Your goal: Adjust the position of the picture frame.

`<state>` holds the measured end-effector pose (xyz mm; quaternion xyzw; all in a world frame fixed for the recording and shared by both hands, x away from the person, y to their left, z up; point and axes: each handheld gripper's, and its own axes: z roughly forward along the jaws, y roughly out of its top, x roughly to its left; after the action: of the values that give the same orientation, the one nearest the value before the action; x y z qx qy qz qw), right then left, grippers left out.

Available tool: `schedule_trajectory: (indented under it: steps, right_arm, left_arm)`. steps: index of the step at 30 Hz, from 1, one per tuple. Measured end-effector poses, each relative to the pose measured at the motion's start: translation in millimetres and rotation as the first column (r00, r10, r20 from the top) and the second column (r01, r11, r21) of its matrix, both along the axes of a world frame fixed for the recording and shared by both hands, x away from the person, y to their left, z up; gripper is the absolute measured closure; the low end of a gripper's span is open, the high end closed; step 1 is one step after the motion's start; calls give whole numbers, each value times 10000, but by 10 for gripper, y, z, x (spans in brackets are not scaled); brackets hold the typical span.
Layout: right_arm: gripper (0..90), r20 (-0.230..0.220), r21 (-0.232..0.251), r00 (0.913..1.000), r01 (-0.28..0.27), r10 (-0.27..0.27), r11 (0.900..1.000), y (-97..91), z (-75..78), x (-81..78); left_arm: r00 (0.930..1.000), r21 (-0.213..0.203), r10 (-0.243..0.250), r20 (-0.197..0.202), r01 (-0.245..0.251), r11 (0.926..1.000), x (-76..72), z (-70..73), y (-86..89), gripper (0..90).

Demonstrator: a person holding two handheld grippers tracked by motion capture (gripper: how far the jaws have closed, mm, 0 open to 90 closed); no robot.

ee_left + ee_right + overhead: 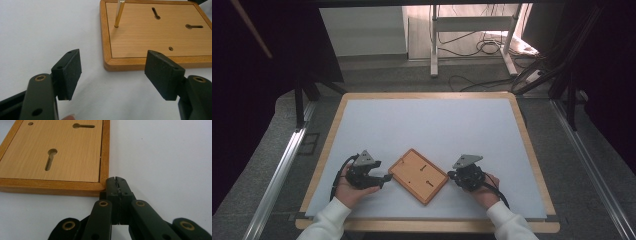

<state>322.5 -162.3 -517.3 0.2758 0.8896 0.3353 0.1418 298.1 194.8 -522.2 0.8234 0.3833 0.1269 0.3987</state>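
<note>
The wooden board (418, 175) sits flat on the bench (437, 125), low in the middle of the high view, turned diagonal. The left gripper (384, 177) is at its left edge with fingers (70, 72) spread wide and nothing in them. The right gripper (117, 185) has its fingers pressed together, empty, right at the board's corner.

Wooden board (418, 176) lay flat on white table (437, 125), near front edge, turned diagonally in high view. Light wood panel inside darker raised rim, rounded corners. Two keyhole slots (50, 158) cut in panel, plus small round hole (170, 48). Thin brass-coloured pin (119, 13) stood in panel near one corner, leaning slightly. Board sat between both claws, right one at its corner.
</note>
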Motion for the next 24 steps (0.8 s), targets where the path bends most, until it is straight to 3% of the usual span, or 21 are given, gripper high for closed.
schedule_trajectory:
  steps: [13, 15, 17, 19, 22, 23, 24]
  right_arm:
    - [900, -321, 167, 9985, -428, 434, 9989, 51, 4, -242]
    - [900, -847, 595, 9904, -1041, 1089, 9928, 87, -8, -302]
    - [900, -314, 343, 9940, -1033, 1044, 9941, 168, 20, -369]
    - [900, -169, 355, 9926, -1197, 1203, 9922, 209, 69, -363]
    - [900, -147, 447, 9945, -1029, 1036, 9937, 193, 82, -304]
    - [900, 96, 504, 9983, -586, 582, 9970, 143, 86, -238]
    - [900, 161, 495, 9988, -465, 458, 9977, 118, 83, -203]
  left_arm:
    - [10000, -16, 18, 18, -18, 10000, -4, 5, 10, 294]
    - [10000, 6, 36, 12, -36, 10000, 0, 0, 9, 294]
    - [10000, 2, 22, 24, -22, 10000, -1, 4, 10, 294]
    - [10000, -5, 27, 59, -27, 10000, -4, 7, 16, 294]
    - [10000, -14, 38, 57, -38, 10000, -1, 7, 19, 294]
    - [10000, -1, 36, 45, -36, 10000, 2, 0, 15, 293]
    - [10000, 11, 31, 39, -31, 10000, 3, -3, 13, 293]
